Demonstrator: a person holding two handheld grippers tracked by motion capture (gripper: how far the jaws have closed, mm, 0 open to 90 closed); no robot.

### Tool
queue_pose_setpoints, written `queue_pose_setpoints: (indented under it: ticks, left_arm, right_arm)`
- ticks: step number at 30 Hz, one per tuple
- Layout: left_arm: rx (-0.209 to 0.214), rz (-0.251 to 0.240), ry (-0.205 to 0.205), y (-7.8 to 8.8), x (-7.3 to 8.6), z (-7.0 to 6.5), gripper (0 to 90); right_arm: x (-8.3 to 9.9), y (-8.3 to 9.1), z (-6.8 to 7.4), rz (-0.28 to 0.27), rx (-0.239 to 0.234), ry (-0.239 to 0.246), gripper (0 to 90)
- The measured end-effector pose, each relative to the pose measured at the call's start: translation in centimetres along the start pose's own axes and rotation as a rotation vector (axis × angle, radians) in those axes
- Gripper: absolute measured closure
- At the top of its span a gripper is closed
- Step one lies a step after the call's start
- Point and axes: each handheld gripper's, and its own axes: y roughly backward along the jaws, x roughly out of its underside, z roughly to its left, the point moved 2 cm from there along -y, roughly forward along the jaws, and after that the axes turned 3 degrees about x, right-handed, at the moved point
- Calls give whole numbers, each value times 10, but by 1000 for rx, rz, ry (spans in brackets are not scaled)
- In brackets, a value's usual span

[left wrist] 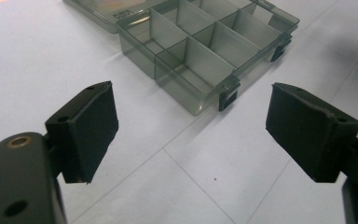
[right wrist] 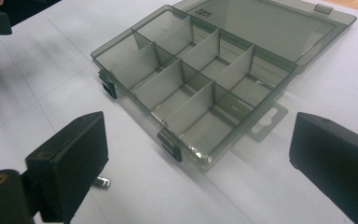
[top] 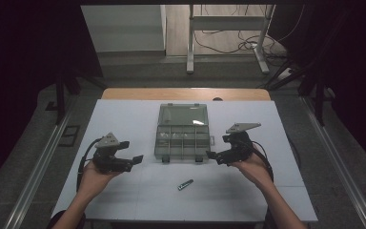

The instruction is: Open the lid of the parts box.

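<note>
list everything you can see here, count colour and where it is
compartment box: one, smoky clear plastic, middle of the table, lid open and lying flat on the far side, compartments look empty
small tool: one, dark and silvery, on the table nearer the person than the box; too small to identify
table: one, white top with a wooden far edge
metal frame: one, grey, on the floor beyond the table, cables around it
left gripper: one, black, left of the box, jaws open, nothing between them
right gripper: one, black, right of the box, jaws open, nothing between them
</note>
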Motion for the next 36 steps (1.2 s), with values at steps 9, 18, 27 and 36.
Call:
queue_pose_setpoints:
  ticks: [9, 18, 27, 36]
  left_arm:
    - [-9, -20, 37, 10, 5, 1, 126]
    - [-4, -25, 42, 14, 2, -1, 110]
    - [-28, -15, 38, 27, 11, -4, 85]
    - [-66, -23, 54, 42, 25, -3, 64]
  right_arm:
    - [12, 12, 1, -8, 11, -5, 16]
    - [20, 19, 6, 9, 13, -4, 5]
    - [26, 31, 11, -8, 26, 23, 10]
    - [39, 45, 14, -21, 55, 31, 3]
